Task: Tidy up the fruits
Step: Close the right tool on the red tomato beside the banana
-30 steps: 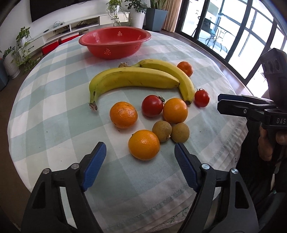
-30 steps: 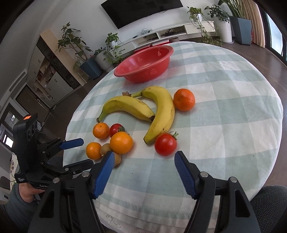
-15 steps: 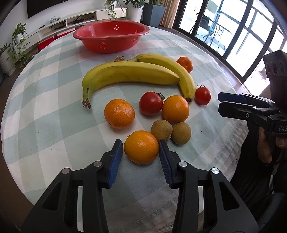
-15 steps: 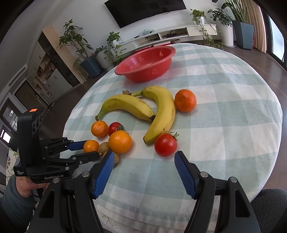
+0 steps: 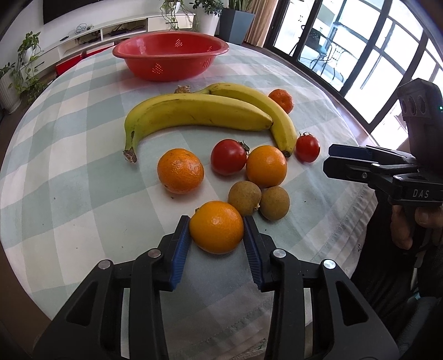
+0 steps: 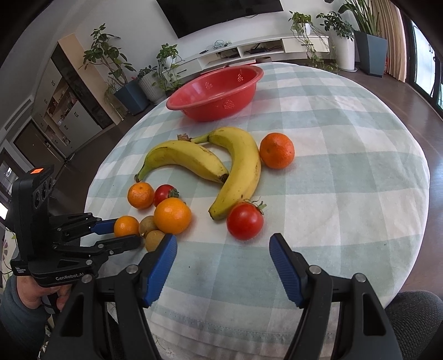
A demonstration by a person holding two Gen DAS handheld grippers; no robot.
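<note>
Left gripper (image 5: 216, 243) jaws gripping round orange (image 5: 216, 227); brown kiwi (image 5: 244, 198) touching at 1 o'clock. Right gripper (image 6: 223, 250), marked "DAS", jaws gaping wide.

Round table (image 6: 346, 155) under a pale green-and-white check cloth, center of room. Dark wood floor (image 6: 409, 91) around it. At 12 o'clock, white wall with a black TV (image 6: 221, 13), low white media console (image 6: 260, 51) below it with cables on the shelves. Potted plants along that wall; tall dark planter (image 6: 369, 51) at 2 o'clock beside beige curtains (image 5: 261, 19). Black-framed glass doors (image 5: 368, 55) at 3 o'clock, bright daylight, patio chair outside. Wood-and-white cabinet (image 6: 69, 94) at 10 o'clock.
</note>
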